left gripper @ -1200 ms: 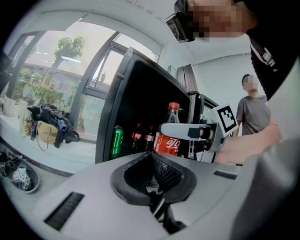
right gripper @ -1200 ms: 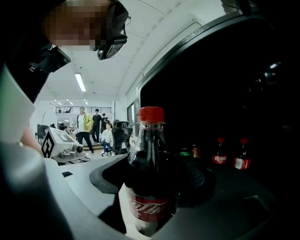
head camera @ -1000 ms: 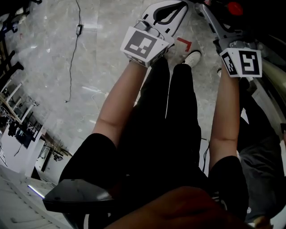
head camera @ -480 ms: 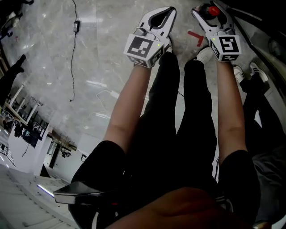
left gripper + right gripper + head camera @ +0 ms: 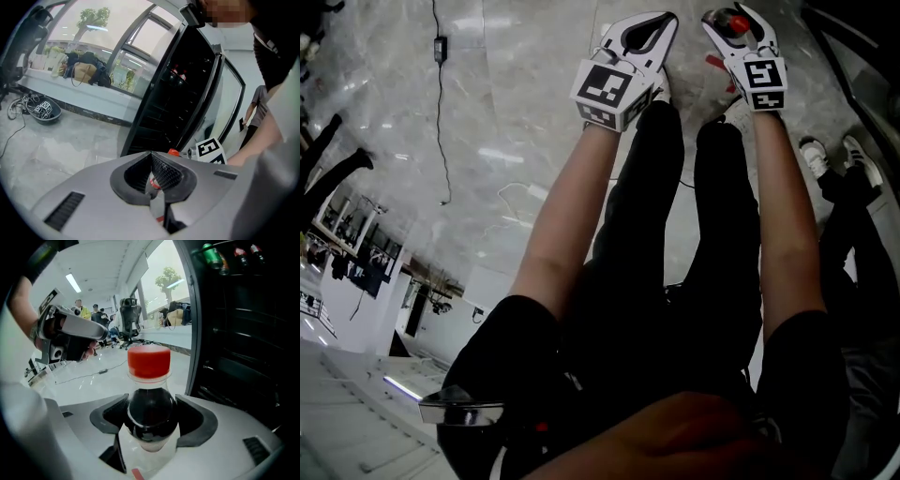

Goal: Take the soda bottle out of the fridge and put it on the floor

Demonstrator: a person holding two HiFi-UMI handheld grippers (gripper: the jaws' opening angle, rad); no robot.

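The soda bottle (image 5: 150,404) has a red cap and dark liquid, and it stands upright between my right gripper's jaws. My right gripper (image 5: 151,414) is shut on its shoulder. In the head view the right gripper (image 5: 733,17) holds the bottle's red cap (image 5: 738,21) above the marble floor. My left gripper (image 5: 661,21) hangs just to its left, shut with nothing in it; in the left gripper view its jaws (image 5: 151,157) meet at the tips. The fridge (image 5: 243,324) stands open on the right, dark inside, with bottles (image 5: 213,254) on its top shelf.
A black cable (image 5: 441,112) runs over the marble floor (image 5: 516,84). A red tape mark (image 5: 715,62) lies near the bottle. Another person's shoes (image 5: 830,155) are at the right. An office chair (image 5: 130,315) and people stand far back. The fridge's glass door (image 5: 229,108) is swung open.
In the head view both grippers have drawn together, the right one moving left with the bottle still in it. The view has swung, so the other person's shoes now show at right.
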